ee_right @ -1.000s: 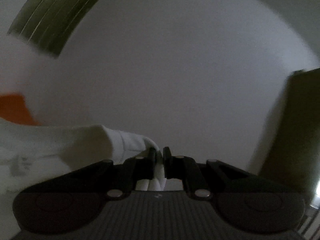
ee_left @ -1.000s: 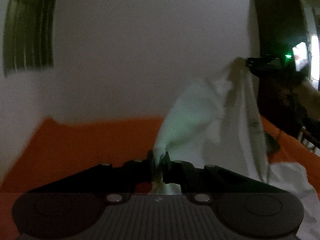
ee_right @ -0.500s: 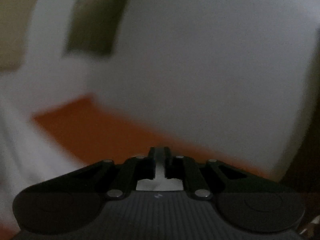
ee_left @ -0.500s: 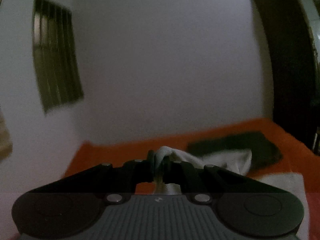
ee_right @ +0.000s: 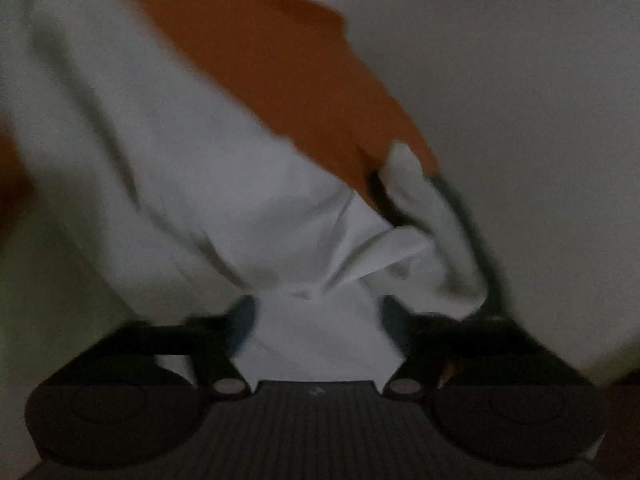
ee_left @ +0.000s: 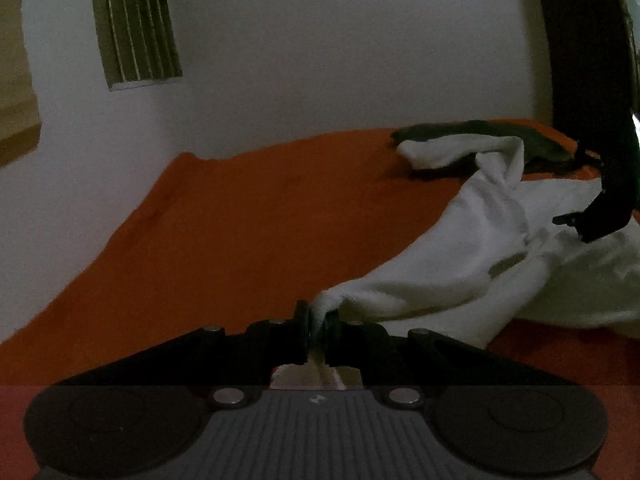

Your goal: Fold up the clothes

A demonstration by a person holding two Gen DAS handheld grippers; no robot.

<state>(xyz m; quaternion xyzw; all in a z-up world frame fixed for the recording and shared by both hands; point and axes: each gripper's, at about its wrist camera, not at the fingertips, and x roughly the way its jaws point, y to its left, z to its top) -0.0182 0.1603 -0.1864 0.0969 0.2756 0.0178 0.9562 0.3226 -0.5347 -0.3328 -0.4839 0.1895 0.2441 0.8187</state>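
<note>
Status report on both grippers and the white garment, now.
Left gripper shut on crumpled white cloth garment. Right gripper opening, garment between jaws. Dark garment behind on orange bed.

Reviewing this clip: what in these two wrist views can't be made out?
- White garment: kind and full outline unknown; right edge of the left wrist view cuts it off.
- Dark item behind it on the orange sheet: dim light hides what it is.
- Right tongs: opening, cloth between them; motion blur hides contact.
- Left tongs: shut on the cloth; body hides the grip's depth.
</note>
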